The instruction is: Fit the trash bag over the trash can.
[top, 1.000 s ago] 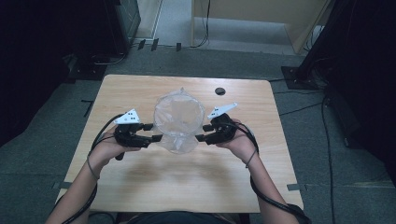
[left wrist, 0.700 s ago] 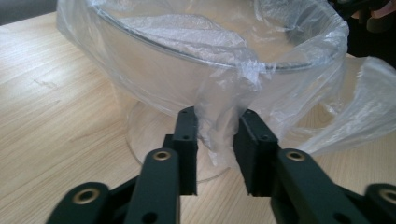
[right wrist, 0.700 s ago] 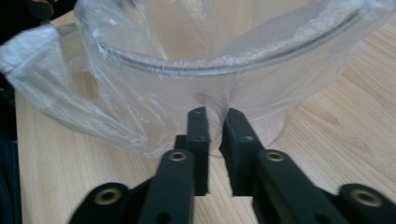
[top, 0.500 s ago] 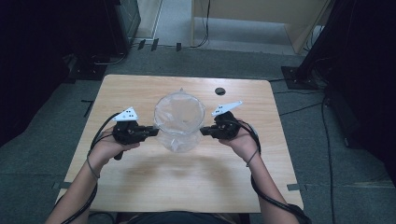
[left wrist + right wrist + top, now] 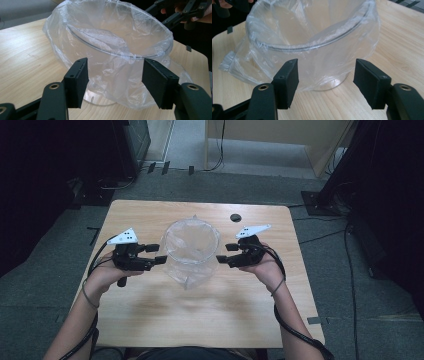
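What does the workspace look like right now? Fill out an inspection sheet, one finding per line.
Surface: light wooden table, a small dark round spot near its far edge.
Job's things: clear round container standing upright at mid table, lined with a clear plastic bag whose edge is folded over the rim and hangs down the outside.
Clutter: nothing seen.
Grippers: left gripper and right gripper flank the container, jaws having just been opening, nothing pinched; bag and container lie just beyond both pairs.
Cables: one trails from each gripper along the forearm; more lie on the floor.
Surroundings: grey floor, dark equipment at both sides, wooden furniture beyond.
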{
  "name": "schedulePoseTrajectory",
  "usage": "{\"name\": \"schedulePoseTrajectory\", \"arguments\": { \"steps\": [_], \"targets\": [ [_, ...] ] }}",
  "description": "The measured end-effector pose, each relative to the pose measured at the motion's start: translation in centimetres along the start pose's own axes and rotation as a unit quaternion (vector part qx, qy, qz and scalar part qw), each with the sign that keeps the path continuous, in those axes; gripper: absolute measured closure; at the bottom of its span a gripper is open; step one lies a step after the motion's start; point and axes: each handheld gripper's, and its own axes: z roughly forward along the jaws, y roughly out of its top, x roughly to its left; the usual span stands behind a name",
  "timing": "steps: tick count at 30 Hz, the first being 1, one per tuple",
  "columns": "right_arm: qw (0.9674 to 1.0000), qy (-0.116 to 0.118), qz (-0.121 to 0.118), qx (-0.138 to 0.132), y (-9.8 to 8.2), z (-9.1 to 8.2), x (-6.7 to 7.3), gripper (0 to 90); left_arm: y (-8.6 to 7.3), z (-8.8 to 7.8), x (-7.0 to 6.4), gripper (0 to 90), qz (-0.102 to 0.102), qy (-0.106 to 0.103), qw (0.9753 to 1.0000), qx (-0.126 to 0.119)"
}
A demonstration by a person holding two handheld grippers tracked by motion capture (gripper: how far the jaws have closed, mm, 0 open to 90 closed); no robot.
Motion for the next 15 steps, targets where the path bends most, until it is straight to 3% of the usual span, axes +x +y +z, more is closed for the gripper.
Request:
{"name": "schedulePoseTrajectory", "arguments": {
  "steps": [6, 10, 15],
  "targets": [
    [0.9998, 0.016, -0.003, -0.005, 0.3, -0.1, -0.5, 40.7, 1.1, -0.2, 0.8, 37.0, -0.016, -0.005, 0.9998, 0.008],
    [0.9999, 0.014, 0.000, -0.001, 0.4, -0.1, -0.4, 40.7, 1.7, 0.3, 1.2, 37.0, -0.017, -0.012, 0.9994, 0.027],
    [0.9998, 0.009, -0.016, 0.003, 0.7, 0.0, -0.3, 43.0, 2.1, 0.7, 1.4, 37.0, -0.016, -0.021, 0.9990, 0.037]
  ]
}}
